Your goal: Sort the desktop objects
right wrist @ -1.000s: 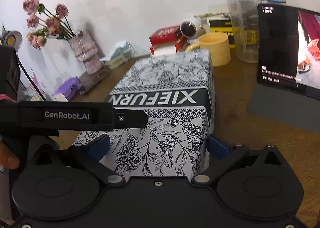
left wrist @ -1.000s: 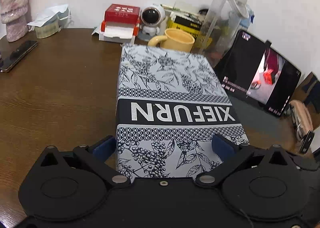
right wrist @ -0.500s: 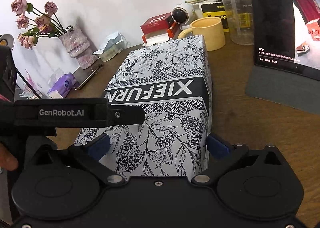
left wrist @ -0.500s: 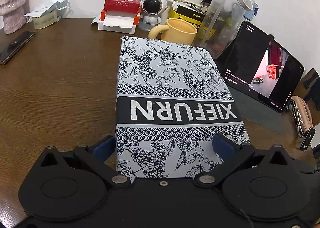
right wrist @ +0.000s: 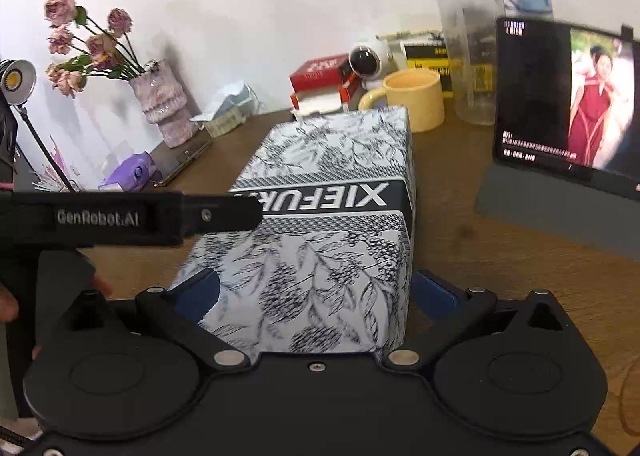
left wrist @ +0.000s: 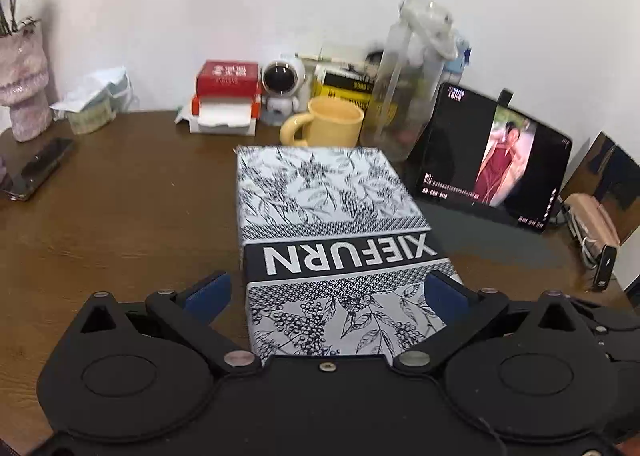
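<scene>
Mid-desk [left wrist: 120, 224], both grippers, left [left wrist: 326, 292] and right [right wrist: 316, 292], straddle the patterned box [left wrist: 320, 208]; pads spread, contact unclear. Likely next: squeeze, lift together.

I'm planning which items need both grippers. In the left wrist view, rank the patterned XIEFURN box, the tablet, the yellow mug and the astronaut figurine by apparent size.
1. XIEFURN box, though nearest the camera, which inflates it.
2. Tablet.
3. Yellow mug.
4. Astronaut figurine, close to the mug in apparent size, so that ranking is unsure.
</scene>
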`<state>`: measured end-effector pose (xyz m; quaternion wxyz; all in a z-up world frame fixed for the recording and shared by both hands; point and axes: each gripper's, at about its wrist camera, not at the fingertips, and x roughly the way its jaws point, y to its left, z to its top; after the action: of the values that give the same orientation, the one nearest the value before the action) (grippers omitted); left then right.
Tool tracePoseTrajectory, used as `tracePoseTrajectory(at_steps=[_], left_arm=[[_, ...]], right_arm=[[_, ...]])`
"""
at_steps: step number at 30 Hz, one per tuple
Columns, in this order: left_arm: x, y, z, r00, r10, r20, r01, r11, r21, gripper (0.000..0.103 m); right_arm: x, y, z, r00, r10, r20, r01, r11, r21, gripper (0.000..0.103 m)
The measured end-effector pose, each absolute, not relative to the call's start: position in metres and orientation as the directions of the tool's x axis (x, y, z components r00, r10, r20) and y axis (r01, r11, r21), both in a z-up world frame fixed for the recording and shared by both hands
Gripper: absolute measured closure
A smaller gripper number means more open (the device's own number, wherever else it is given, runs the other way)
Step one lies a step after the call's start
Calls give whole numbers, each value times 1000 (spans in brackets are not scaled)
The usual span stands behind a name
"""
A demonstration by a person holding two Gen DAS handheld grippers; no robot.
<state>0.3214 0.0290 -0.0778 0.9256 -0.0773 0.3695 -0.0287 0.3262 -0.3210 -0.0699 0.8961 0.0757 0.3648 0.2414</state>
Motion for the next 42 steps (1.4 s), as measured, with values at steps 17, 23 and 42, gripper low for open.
tracePoseTrajectory(at_steps=[17, 23, 42], left_arm=[[194, 18, -16, 794, -110, -598, -8, 981, -192, 0], [133, -21, 12, 820, -101, -563, -6, 983, -185, 0], [-10, -9, 20, 814, -3, -581, -102, 984, -149, 0]], right_arm=[[185, -310, -12, 726, 458, -512, -400, 888, 227, 0], [126, -306, 4, 761, 426, -489, -371, 904, 210, 0], [-4, -276, 22, 745, 383, -546, -342, 922, 181, 0]])
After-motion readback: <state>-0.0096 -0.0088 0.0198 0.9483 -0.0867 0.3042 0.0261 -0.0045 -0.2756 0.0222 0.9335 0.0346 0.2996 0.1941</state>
